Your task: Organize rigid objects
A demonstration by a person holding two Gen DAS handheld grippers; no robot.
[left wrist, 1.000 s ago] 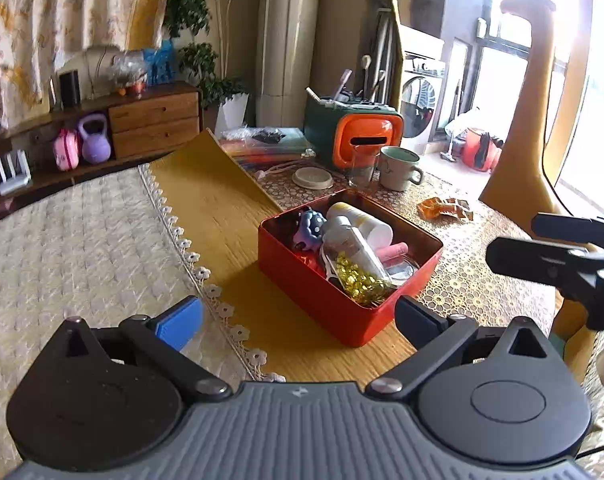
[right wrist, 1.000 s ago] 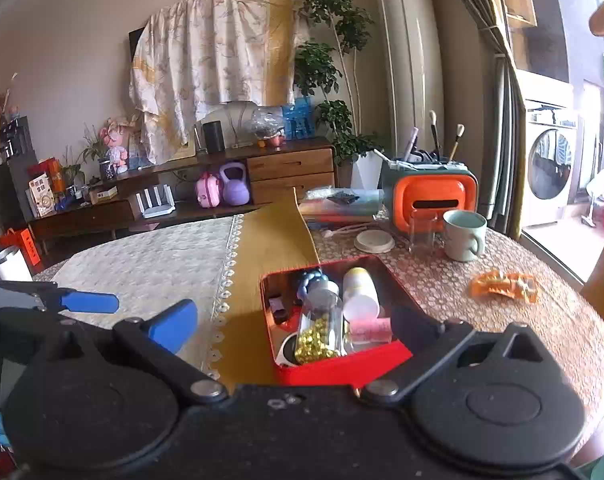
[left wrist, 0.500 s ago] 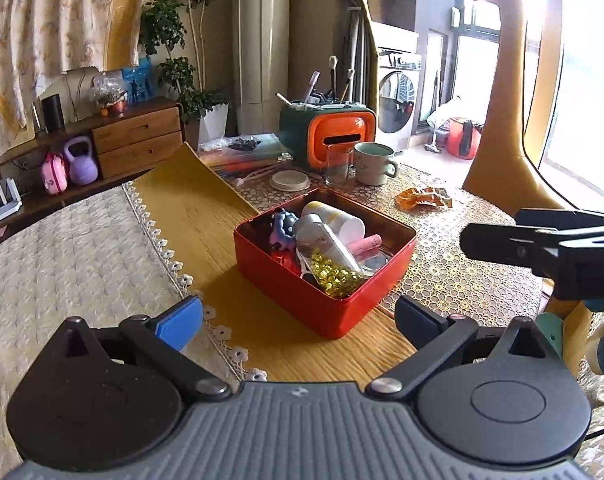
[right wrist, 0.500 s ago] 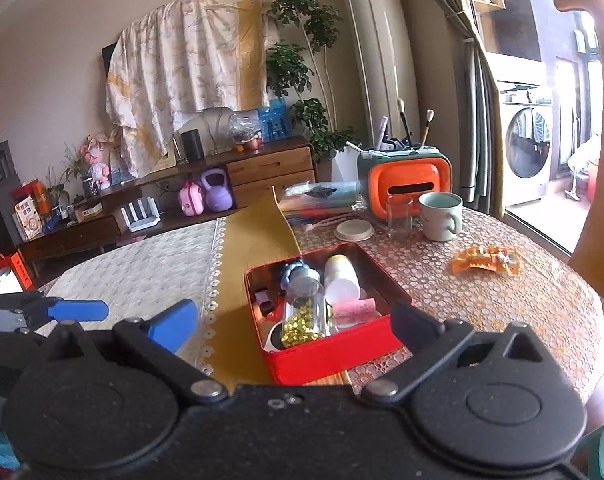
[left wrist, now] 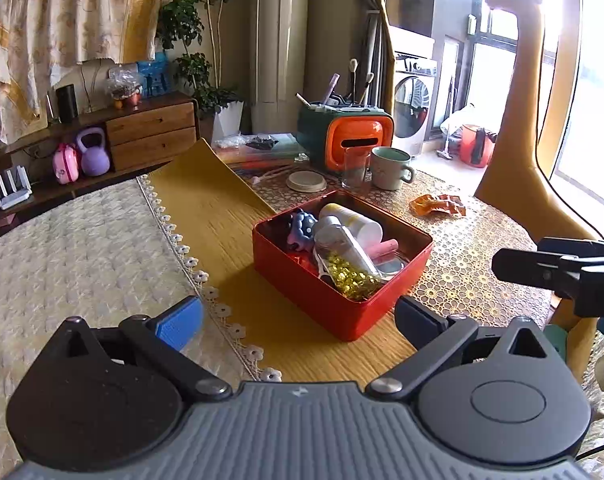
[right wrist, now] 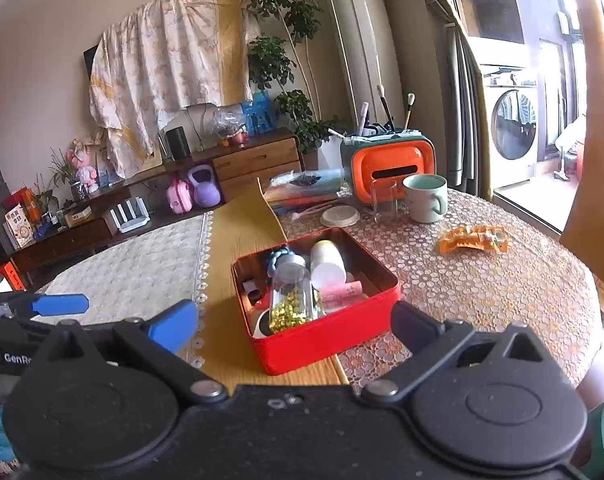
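Observation:
A red tin box [left wrist: 302, 292] [right wrist: 342, 326] stands on the yellow wood-grain mat. It holds a clear bottle of yellow capsules [left wrist: 348, 264] [right wrist: 292, 298], a white-capped yellow bottle [left wrist: 352, 220] [right wrist: 327, 262], a pink tube [right wrist: 342, 291], a blue-purple toy [left wrist: 302, 230] and other small items. My left gripper [left wrist: 298, 316] is open and empty, just in front of the box. My right gripper [right wrist: 294, 322] is open and empty, near the box's front edge. The right gripper's fingers [left wrist: 542, 266] show at the right of the left wrist view.
Behind the box stand a glass [right wrist: 384, 200], a green mug [right wrist: 426, 198], a white lid [right wrist: 340, 216] and an orange-and-green organizer [right wrist: 392, 166]. An orange wrapper [right wrist: 472, 239] lies on the lace cloth at the right. The table edge drops off to the right.
Both grippers have pulled back and risen a little, and both views have swung. The box and its contents have not moved. Both grippers stayed open.

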